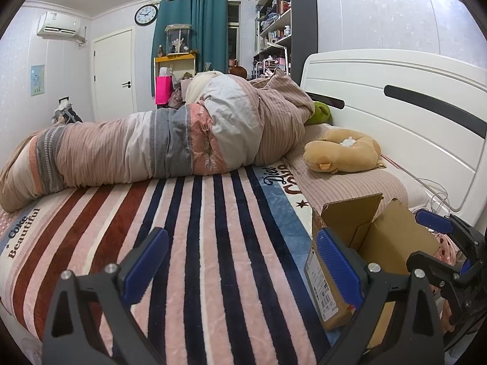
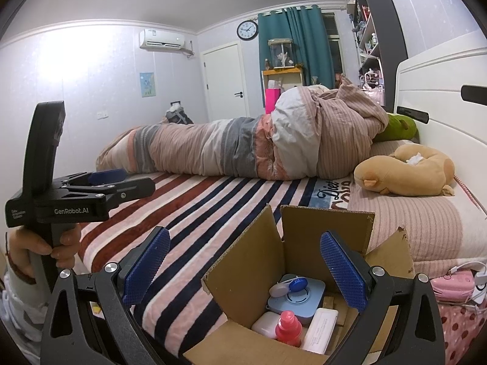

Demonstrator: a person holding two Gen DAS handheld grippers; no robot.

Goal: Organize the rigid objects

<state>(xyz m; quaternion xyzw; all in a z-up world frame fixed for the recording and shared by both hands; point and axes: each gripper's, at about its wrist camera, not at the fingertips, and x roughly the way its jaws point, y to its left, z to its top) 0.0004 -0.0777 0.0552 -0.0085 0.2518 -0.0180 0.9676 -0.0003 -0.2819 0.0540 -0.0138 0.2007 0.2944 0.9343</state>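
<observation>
An open cardboard box stands on the striped bed blanket near the bed's front edge; it also shows in the left wrist view. Inside lie a grey-blue square device, a white and blue contact lens case, a red spray bottle, a small white case and a white flat box. My right gripper is open and empty, hovering over the box. My left gripper is open and empty above the blanket, left of the box; it also shows in the right wrist view.
A rolled quilt lies across the bed's far side. A tan plush toy rests on the pillow by the white headboard. A pink spotted item and white cables sit right of the box.
</observation>
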